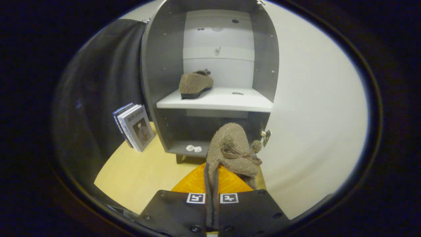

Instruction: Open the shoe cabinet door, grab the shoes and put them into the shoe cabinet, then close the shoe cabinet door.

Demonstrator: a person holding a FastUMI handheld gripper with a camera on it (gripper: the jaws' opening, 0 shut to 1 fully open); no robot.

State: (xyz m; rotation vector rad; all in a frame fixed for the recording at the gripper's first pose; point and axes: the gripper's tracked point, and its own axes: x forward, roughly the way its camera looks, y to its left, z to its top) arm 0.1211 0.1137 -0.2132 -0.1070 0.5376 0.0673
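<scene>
Open shoe cabinet (210, 65) holds one shoe (195, 85) on its shelf (227, 100); gripper (212, 179) clamps second shoe (232, 148) at 12 o'clock.

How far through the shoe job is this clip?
Done: the cabinet stands open, with one shoe on its white shelf. In hand: the gripper is shut on the second shoe, just ahead of the cabinet. Left: shelve that shoe and close the door.
</scene>
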